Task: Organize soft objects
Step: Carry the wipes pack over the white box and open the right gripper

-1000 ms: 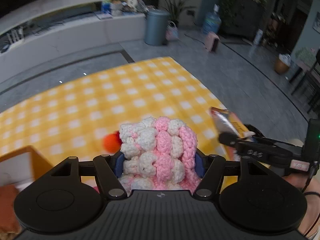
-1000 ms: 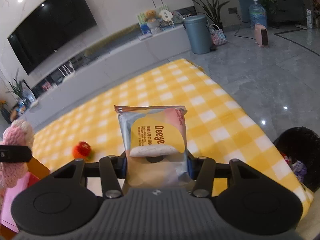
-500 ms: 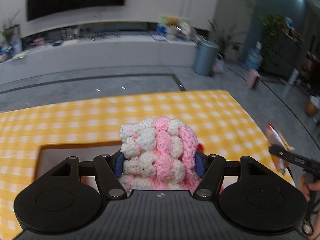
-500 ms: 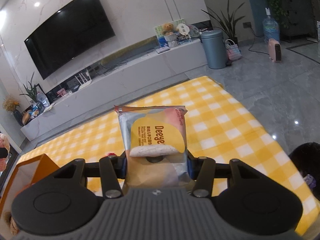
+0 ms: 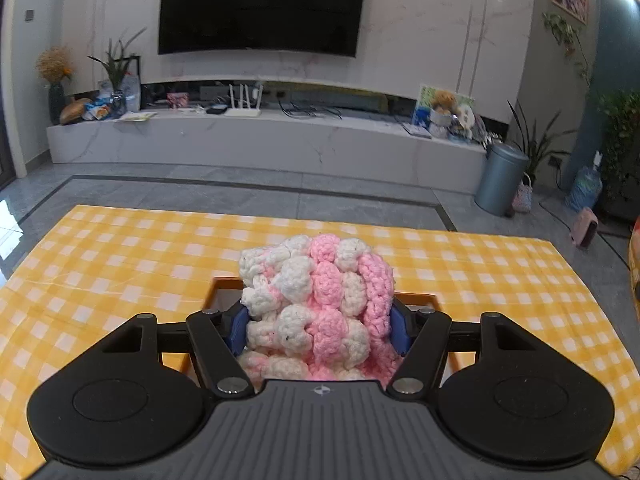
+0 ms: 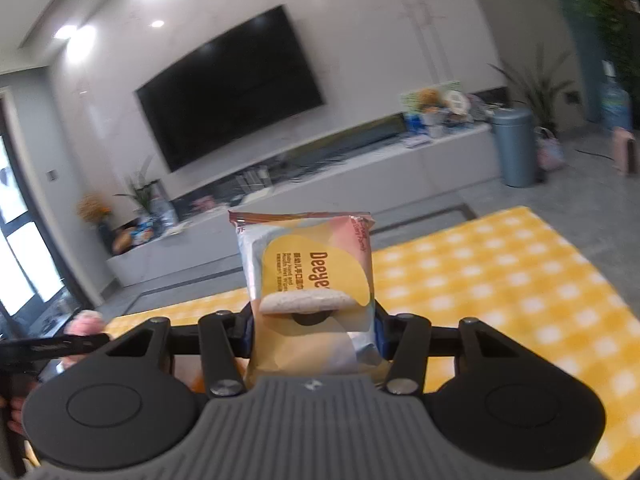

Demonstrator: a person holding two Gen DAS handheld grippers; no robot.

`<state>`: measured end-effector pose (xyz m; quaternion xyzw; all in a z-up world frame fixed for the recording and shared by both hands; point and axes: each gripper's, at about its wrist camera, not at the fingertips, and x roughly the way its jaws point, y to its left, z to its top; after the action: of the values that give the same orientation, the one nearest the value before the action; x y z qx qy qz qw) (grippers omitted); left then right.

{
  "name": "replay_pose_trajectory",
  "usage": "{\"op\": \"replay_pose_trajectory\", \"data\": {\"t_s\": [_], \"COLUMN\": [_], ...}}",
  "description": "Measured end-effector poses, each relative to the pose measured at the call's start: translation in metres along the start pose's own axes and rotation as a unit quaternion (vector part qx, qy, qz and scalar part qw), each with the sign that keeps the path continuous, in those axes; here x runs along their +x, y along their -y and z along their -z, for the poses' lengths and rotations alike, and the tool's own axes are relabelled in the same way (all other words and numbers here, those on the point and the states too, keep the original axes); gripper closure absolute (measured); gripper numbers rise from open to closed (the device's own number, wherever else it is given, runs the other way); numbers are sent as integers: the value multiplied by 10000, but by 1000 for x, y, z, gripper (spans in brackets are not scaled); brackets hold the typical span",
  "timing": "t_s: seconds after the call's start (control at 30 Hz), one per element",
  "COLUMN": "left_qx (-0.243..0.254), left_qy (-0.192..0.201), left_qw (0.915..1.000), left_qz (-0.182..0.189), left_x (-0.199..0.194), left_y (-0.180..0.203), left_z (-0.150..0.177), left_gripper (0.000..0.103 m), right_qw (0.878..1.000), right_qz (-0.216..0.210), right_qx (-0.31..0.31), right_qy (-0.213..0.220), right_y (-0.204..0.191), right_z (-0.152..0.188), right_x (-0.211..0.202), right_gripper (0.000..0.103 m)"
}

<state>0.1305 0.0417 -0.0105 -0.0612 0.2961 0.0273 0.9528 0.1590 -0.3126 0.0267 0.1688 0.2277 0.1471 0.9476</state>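
Observation:
My left gripper (image 5: pixel 318 330) is shut on a pink and white crocheted toy (image 5: pixel 320 292), its blue pads pressing both sides. It hangs over an orange-rimmed box (image 5: pixel 224 282) on the yellow checked tablecloth (image 5: pixel 120 264); the box's inside is mostly hidden by the toy and gripper. My right gripper (image 6: pixel 314 330) is shut on a yellow and white wet-wipes pack (image 6: pixel 308 268), held upright above the cloth (image 6: pixel 500 280). In the right wrist view the left gripper's black finger (image 6: pixel 48 346) and the pink toy (image 6: pixel 86 320) show at the far left.
Beyond the table lies grey tiled floor, then a long white TV bench (image 5: pixel 260 140) under a wall TV (image 5: pixel 260 4). A grey bin (image 5: pixel 500 178) and potted plants stand at the right. A person's hand (image 6: pixel 16 404) shows at the lower left of the right wrist view.
The left gripper has swung left with the toy and now sits over the orange box; the red toy is out of sight. The right gripper rose and turned left with the wipes pack.

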Motion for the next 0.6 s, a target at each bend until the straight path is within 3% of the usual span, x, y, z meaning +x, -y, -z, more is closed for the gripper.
{"op": "replay_pose_trajectory", "data": {"t_s": [0.3, 0.5, 0.6], "left_qx": [-38, -223, -180], "left_qy": [234, 261, 308], "left_qw": [9990, 9988, 9992], "left_qz": [375, 361, 172], "left_x": [-8, -10, -10], "left_y": [-26, -44, -50], "left_z": [9, 13, 16], "left_gripper": [28, 28, 28], "right_qw": [9958, 9876, 9689], "right_qz": [-711, -591, -273], "right_qx": [-481, -1120, -2151], "right_qy": [-327, -931, -1191], "right_y": [-100, -157, -184], "right_z": [10, 34, 51], "right_x": [33, 70, 89], "right_gripper": [52, 52, 52]}}
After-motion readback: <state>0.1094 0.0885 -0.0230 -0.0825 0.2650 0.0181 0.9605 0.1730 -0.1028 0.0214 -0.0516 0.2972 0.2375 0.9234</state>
